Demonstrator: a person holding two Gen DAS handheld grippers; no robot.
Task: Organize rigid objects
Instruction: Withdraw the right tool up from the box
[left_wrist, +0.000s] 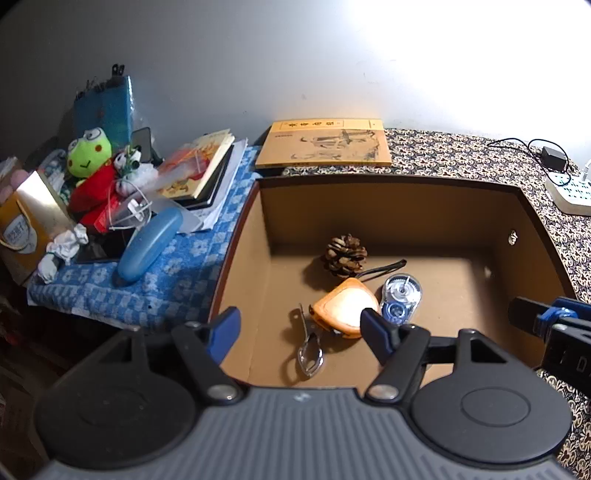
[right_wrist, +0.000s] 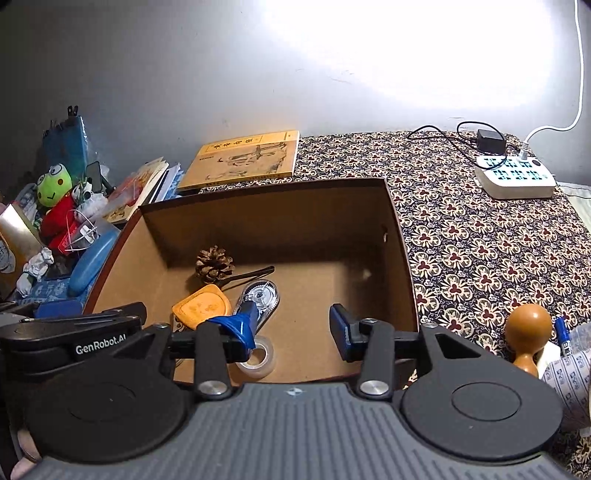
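An open brown cardboard box (left_wrist: 388, 181) (right_wrist: 258, 190) holds a pine cone (left_wrist: 345, 254) (right_wrist: 214, 264), an orange case (left_wrist: 345, 310) (right_wrist: 201, 308) with a black strap, a clear correction tape dispenser (left_wrist: 400, 295) (right_wrist: 260, 295) and a small clear clip-like thing (left_wrist: 310, 354). A roll of clear tape (right_wrist: 256, 356) lies on the box floor under my right gripper's left finger. Above the box's near edge my left gripper (left_wrist: 301, 326) is open and holds nothing. My right gripper (right_wrist: 291, 328) is also open over the box, with nothing between its pads.
Right of the box, on the patterned cloth, stand a wooden stamp (right_wrist: 526, 332), a blue pen (right_wrist: 563, 332) and a power strip (right_wrist: 515, 177). A yellow book (left_wrist: 323, 146) lies behind the box. To the left are a blue glasses case (left_wrist: 149, 243), stacked books and a frog plush (left_wrist: 88, 151).
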